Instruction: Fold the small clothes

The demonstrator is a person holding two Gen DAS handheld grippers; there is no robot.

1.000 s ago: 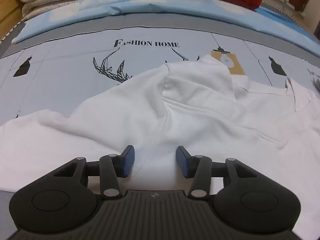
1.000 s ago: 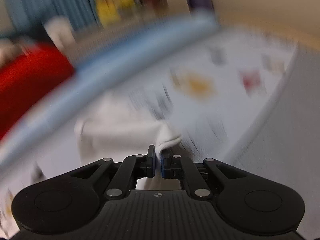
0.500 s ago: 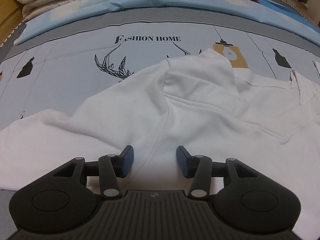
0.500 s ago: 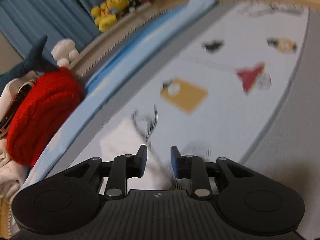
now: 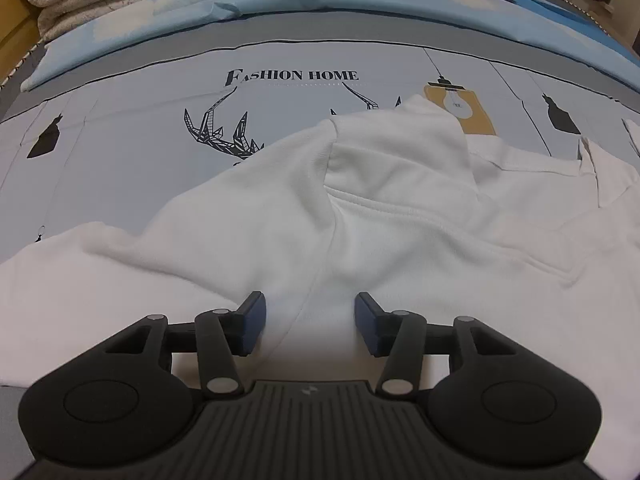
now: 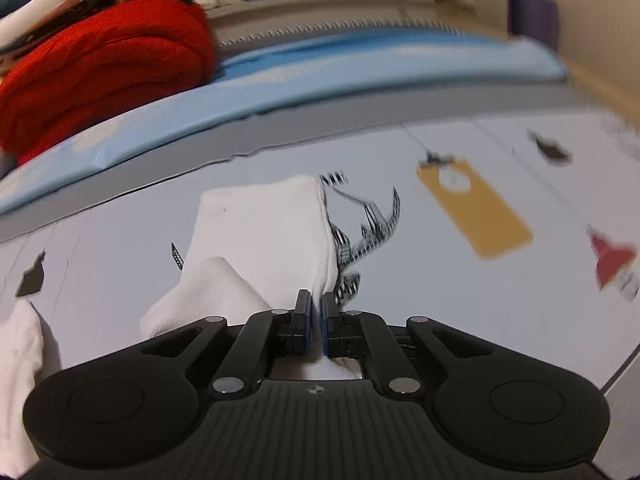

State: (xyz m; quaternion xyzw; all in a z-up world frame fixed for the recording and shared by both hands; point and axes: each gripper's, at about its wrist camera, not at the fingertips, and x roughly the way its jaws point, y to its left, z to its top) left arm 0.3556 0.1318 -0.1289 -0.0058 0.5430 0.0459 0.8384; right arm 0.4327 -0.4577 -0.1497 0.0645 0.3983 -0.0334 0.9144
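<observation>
Left wrist: one white garment (image 5: pixel 360 220).

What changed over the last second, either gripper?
The right gripper let go of the white cotton garment half a second ago, its fingers parting, then shut on a fold of it again. Its view swung, so the red knitted bundle now sits upper left. The left gripper stayed open over the white cloth; the printed bedsheet is unchanged.
</observation>
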